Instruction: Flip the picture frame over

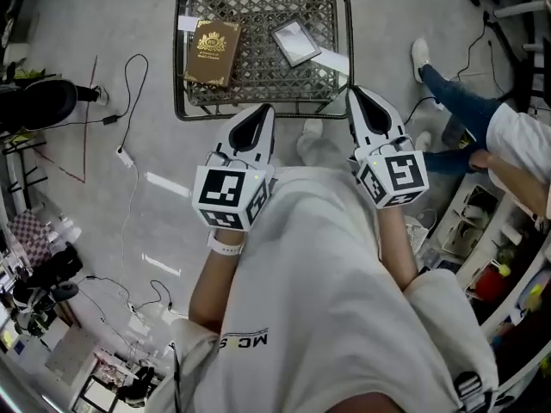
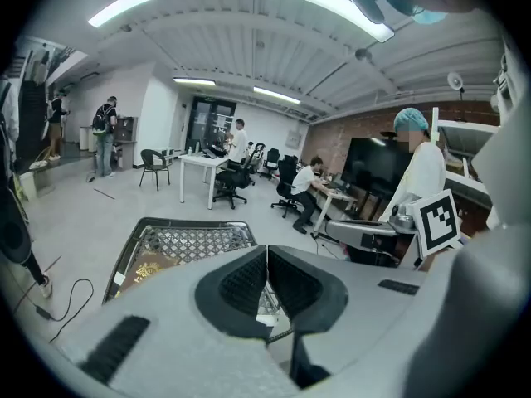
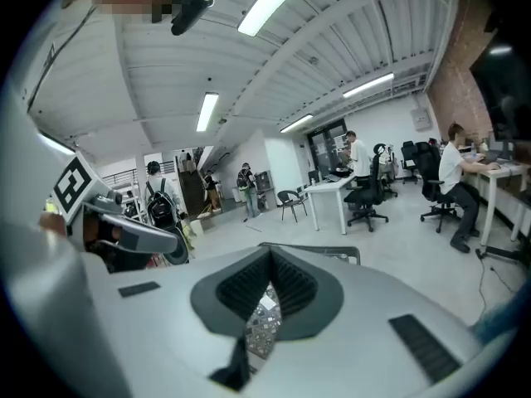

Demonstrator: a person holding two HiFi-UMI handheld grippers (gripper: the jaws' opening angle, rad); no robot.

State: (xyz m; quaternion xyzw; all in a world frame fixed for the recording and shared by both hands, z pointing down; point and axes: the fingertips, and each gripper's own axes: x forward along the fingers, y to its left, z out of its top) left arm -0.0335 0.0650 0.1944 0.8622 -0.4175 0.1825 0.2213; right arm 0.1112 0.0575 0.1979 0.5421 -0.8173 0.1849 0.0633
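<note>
The mesh-topped table (image 1: pixel 179 76) is seen ahead of the person, well apart from both grippers, which are held close to the body.

The left gripper (image 1: pixel 263 114) is shown with its jaws pressed together and nothing between them. The right gripper (image 1: pixel 357 97) is likewise closed and empty.

A brown book (image 1: pixel 212 52) is laid on the left part of the mesh. The picture frame (image 1: pixel 295 41) is laid flat on the right part, with a white card (image 1: pixel 331 60) just beside it at the rim.

- Hazard 1: the frame may be pushed rather than gripped if the jaws are not opened before the approach.
- Hazard 2: the frame may be slid across the mesh toward the near right rim, since only a thin edge is offered.
- Hazard 3: the card may be pinched with the frame
</note>
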